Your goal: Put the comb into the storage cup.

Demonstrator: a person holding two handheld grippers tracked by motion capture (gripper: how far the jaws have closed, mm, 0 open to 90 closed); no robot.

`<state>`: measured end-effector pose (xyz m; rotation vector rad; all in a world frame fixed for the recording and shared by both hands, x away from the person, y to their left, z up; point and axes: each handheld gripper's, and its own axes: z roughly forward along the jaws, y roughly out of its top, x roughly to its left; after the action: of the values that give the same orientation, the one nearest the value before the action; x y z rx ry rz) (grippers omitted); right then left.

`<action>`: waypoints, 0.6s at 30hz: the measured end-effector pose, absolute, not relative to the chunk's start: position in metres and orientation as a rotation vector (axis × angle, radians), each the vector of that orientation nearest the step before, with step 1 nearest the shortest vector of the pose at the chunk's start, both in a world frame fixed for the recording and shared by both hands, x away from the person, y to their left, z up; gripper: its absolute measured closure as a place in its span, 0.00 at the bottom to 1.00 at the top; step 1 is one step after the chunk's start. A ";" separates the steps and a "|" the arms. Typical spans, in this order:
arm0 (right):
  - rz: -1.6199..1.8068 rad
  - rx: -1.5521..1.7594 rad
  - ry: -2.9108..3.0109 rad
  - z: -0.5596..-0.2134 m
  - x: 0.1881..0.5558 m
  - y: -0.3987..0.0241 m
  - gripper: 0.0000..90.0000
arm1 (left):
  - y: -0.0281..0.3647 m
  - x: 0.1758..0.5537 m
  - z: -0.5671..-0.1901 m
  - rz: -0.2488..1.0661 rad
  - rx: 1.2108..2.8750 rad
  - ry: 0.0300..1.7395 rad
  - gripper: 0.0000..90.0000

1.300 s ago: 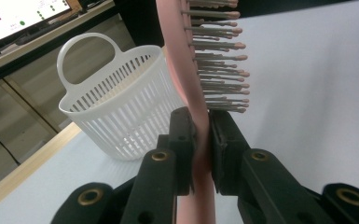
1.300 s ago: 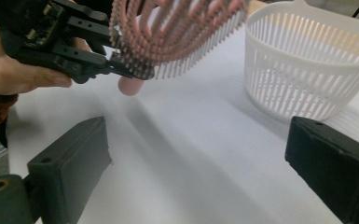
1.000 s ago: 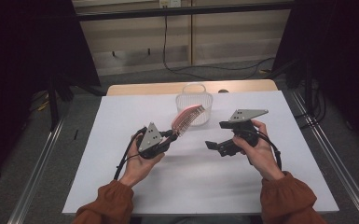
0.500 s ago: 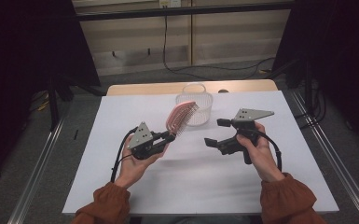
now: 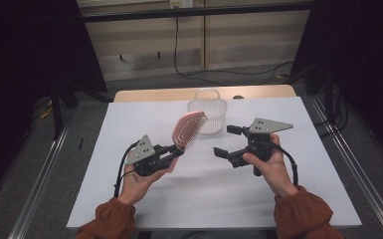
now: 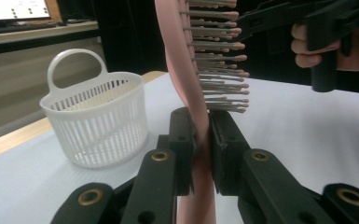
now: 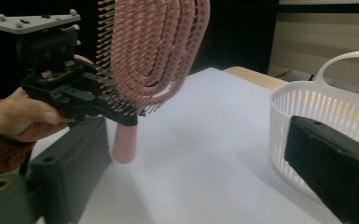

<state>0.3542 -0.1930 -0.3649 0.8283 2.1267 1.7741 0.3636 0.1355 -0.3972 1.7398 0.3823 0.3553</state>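
Since a second ago, the left hand-held gripper (image 5: 175, 151) is drawing back from the white slotted plastic basket (image 5: 208, 114), pinching the pink vented plastic hairbrush (image 5: 187, 129) low on its handle above the white desk (image 5: 298, 164). The right hand-held gripper (image 5: 224, 142) is hovering spread, right of the brush and in front of the basket. With 1 narrow grip, the brush is risking pivoting or slipping.

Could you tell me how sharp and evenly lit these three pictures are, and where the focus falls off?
High view: white table bright, surroundings nearly black, mild softness. Left gripper view: basket and hairbrush fairly crisp, near jaws softer. Right gripper view: its own jaws are blurred in the foreground, the hairbrush and left gripper sharper.
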 end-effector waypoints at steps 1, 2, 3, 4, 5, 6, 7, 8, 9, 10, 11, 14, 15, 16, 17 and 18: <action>1.766 0.830 2.121 -0.366 0.354 -0.192 0.09 | 0.136 0.363 -0.398 0.360 1.735 0.385 0.90; 1.774 0.832 2.120 -0.366 0.354 -0.192 0.09 | 0.136 0.363 -0.399 0.354 1.726 0.389 0.90; 1.786 0.830 2.123 -0.367 0.354 -0.191 0.07 | 0.136 0.362 -0.400 0.348 1.718 0.399 0.90; 1.789 0.828 2.124 -0.367 0.354 -0.191 0.07 | 0.136 0.361 -0.402 0.340 1.717 0.399 0.90; 1.796 0.820 2.124 -0.367 0.354 -0.190 0.07 | 0.135 0.360 -0.403 0.342 1.715 0.392 0.90; 1.808 0.807 2.126 -0.367 0.353 -0.189 0.07 | 0.135 0.359 -0.404 0.344 1.727 0.381 0.90; 1.810 0.796 2.133 -0.367 0.353 -0.188 0.06 | 0.134 0.357 -0.405 0.334 1.728 0.371 0.90; 1.816 0.784 2.136 -0.367 0.352 -0.187 0.05 | 0.132 0.356 -0.405 0.330 1.728 0.364 0.90; 1.835 0.768 2.133 -0.367 0.352 -0.186 0.04 | 0.131 0.355 -0.405 0.325 1.731 0.358 0.90; 1.838 0.760 2.136 -0.366 0.352 -0.185 0.04 | 0.130 0.355 -0.405 0.313 1.732 0.350 0.90; 1.851 0.747 2.139 -0.366 0.351 -0.184 0.04 | 0.129 0.354 -0.406 0.309 1.733 0.343 0.90; 1.863 0.719 2.139 -0.365 0.350 -0.181 0.03 | 0.127 0.353 -0.408 0.294 1.736 0.329 0.90; 1.859 0.720 2.134 -0.365 0.350 -0.181 0.03 | 0.126 0.353 -0.408 0.281 1.739 0.330 0.90; 1.868 0.720 2.133 -0.365 0.350 -0.180 0.03 | 0.125 0.353 -0.409 0.268 1.738 0.330 0.90; 1.877 0.719 2.127 -0.365 0.351 -0.180 0.02 | 0.125 0.353 -0.410 0.268 1.743 0.330 0.90; 1.884 0.721 2.121 -0.365 0.351 -0.179 0.01 | 0.124 0.353 -0.410 0.256 1.748 0.320 0.90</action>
<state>0.3508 -0.1792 -0.3646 0.7211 2.1211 1.8837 0.3534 0.1238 -0.4105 1.7484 0.3198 0.2563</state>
